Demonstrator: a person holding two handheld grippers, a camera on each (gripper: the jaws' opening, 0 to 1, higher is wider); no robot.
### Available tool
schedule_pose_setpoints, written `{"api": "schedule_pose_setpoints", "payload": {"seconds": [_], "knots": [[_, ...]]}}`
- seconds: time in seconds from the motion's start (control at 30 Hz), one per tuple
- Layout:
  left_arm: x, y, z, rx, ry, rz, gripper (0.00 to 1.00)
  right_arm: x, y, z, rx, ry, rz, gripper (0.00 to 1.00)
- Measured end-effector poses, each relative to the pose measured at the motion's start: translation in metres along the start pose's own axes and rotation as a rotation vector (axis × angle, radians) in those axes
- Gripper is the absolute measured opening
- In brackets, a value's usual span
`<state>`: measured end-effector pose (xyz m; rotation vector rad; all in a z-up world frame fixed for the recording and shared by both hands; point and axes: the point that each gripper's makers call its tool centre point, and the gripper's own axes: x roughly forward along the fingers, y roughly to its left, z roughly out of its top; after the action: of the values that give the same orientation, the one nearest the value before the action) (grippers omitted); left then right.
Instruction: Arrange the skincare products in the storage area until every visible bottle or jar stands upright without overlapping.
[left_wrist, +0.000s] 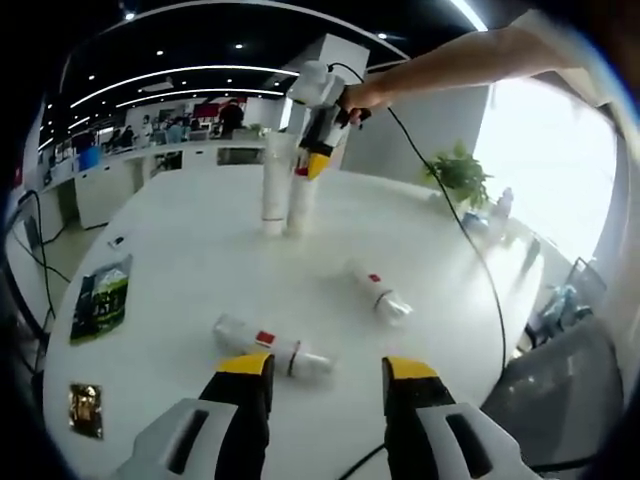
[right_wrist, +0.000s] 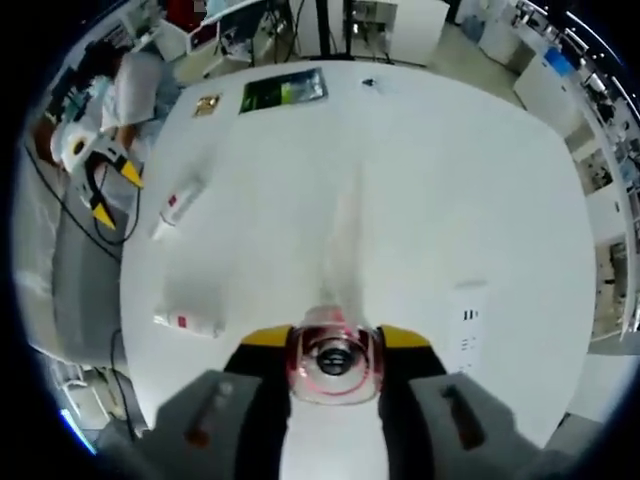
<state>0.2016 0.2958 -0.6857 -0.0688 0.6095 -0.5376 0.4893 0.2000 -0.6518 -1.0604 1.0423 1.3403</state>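
At the far side of the round white table (left_wrist: 200, 260), your right gripper (left_wrist: 318, 150) is clamped on the top of an upright bottle (left_wrist: 303, 205), just beside a second standing bottle (left_wrist: 272, 185); from above, its cap (right_wrist: 334, 362) sits between the jaws. You seem to be setting it down. Your left gripper (left_wrist: 325, 385) hangs open and empty over a fallen bottle (left_wrist: 270, 347); another lying bottle (left_wrist: 378, 290) is nearby. Next, likely release, then stand those two. Two packets (left_wrist: 100, 305) lie at the table's edge, with an open office beyond
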Motion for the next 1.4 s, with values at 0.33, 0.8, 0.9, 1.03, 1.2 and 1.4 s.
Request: {"api": "schedule_pose_setpoints", "payload": {"seconds": [0.33,0.8,0.9,1.03,1.2,1.4], "knots": [[0.001,-0.003,0.001,0.007,-0.003,-0.007,0.46,-0.022,-0.001,-0.008,0.025,-0.039,-0.069,0.5],[-0.006,-0.018,0.013,-0.024,-0.042,-0.079,0.46,-0.1,0.038,-0.049,0.328,-0.349,-0.314,0.88],[-0.011,-0.013,0.022,-0.016,-0.048,-0.078,0.46,-0.117,0.065,-0.061,0.368,-0.402,-0.362,0.89],[-0.016,-0.008,0.044,-0.043,-0.097,-0.077,0.47,-0.123,0.101,-0.073,0.396,-0.465,-0.415,0.89],[-0.018,-0.007,0.065,-0.052,-0.13,-0.068,0.52,-0.114,0.153,-0.072,0.42,-0.518,-0.424,0.9],[-0.024,-0.012,0.075,-0.036,-0.137,-0.058,0.57,-0.116,0.205,-0.041,0.582,-0.787,-0.398,0.86]]}}
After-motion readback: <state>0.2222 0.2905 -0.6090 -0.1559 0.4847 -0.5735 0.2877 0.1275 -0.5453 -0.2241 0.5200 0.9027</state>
